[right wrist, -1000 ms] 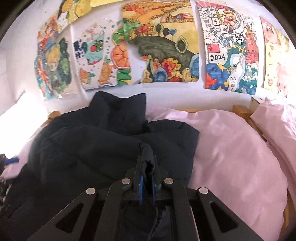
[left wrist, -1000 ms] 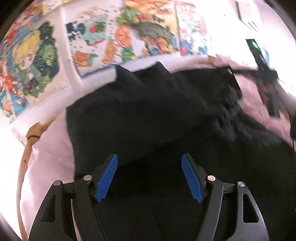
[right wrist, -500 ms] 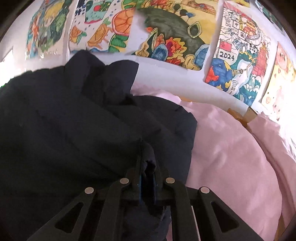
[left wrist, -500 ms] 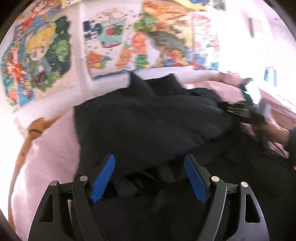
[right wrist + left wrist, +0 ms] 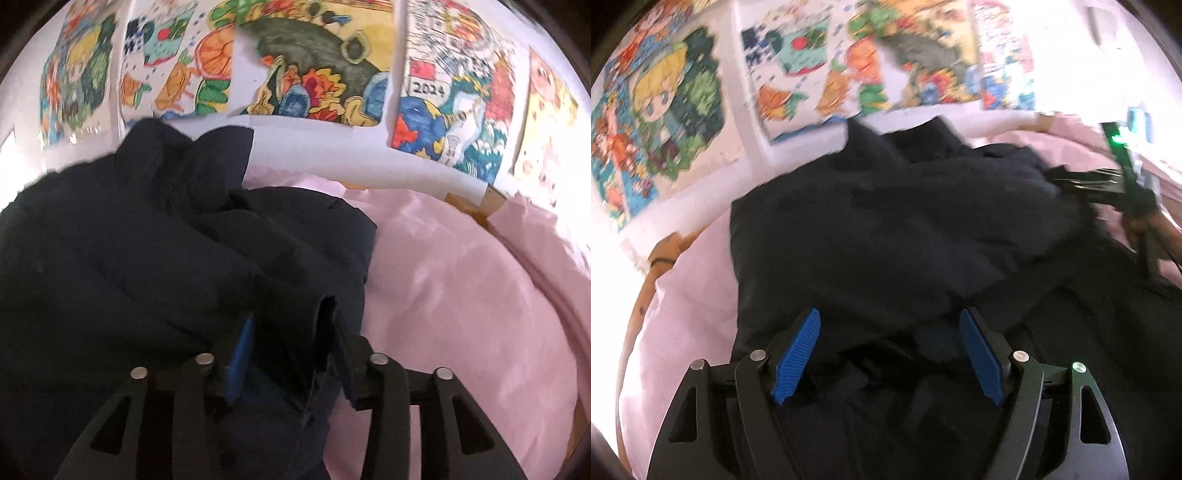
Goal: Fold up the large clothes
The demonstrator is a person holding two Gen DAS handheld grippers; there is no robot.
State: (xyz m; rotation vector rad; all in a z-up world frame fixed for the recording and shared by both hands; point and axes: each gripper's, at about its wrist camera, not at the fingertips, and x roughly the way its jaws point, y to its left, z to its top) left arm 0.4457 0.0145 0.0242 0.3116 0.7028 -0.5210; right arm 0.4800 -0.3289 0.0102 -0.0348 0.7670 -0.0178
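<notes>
1. Now the dark jacket (image 5: pixel 155 266) lies heaped on the pink sheet (image 5: pixel 461 295) of the bed, its far edge up against the white wall below the drawings (image 5: pixel 314 62).
2. Right tool (image 5: pixel 291 354): jaws opening, a fold of jacket between them, draped against the right finger, clear of the blue pad (image 5: pixel 240 362).
3. Left tool (image 5: pixel 890 354): blue pads (image 5: pixel 798 354) spread wide over the jacket's near edge, gripping nothing.
4. Over in the left view, the right tool (image 5: pixel 1108 181) sits at the jacket's right side.
</notes>
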